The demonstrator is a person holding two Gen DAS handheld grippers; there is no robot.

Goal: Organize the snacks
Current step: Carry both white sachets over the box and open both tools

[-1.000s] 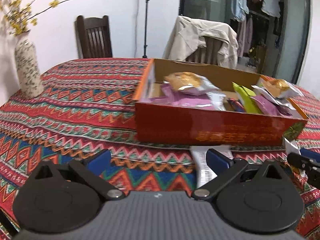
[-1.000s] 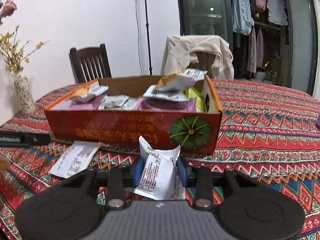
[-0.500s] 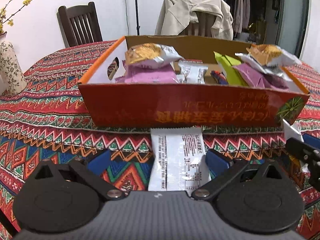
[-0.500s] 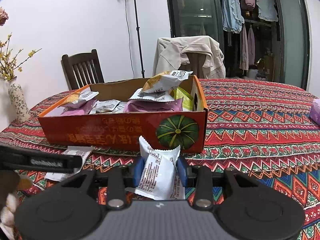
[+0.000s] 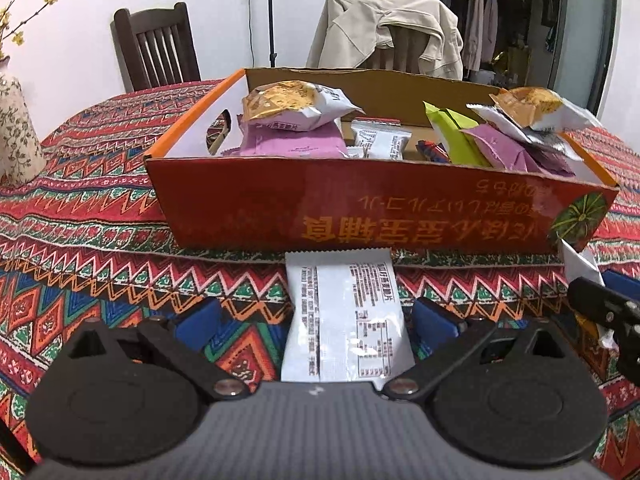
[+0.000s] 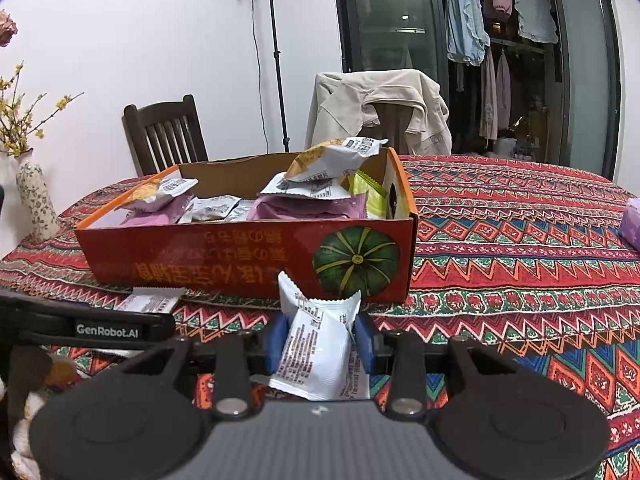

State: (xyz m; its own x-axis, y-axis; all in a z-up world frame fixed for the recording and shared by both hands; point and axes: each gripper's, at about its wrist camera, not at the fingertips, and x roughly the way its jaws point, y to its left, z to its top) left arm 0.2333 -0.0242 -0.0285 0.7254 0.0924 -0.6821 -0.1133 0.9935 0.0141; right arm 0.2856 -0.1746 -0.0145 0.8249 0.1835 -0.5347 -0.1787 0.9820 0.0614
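Observation:
An orange cardboard box [image 5: 360,204] [image 6: 240,256] holds several snack packets in purple, white and green. A flat white snack packet [image 5: 344,320] lies on the tablecloth just in front of the box. My left gripper [image 5: 316,322] is open, its blue pads wide apart on either side of this packet without touching it. In the right wrist view, my right gripper [image 6: 322,340] is shut on a second white snack packet [image 6: 320,348], held upright near the box's pumpkin corner. The flat packet [image 6: 152,300] also shows there, partly hidden by the left gripper's body.
A patterned red tablecloth [image 6: 520,264] covers the table. A flowered vase [image 5: 16,136] stands at the left. Two chairs sit behind, one wooden chair [image 6: 164,136] and one draped with a beige jacket [image 6: 380,112]. A purple object [image 6: 632,220] lies at the right edge.
My left gripper has swung right and lower, so the flat white packet now lies centred between its open fingers. The right gripper keeps still with its packet.

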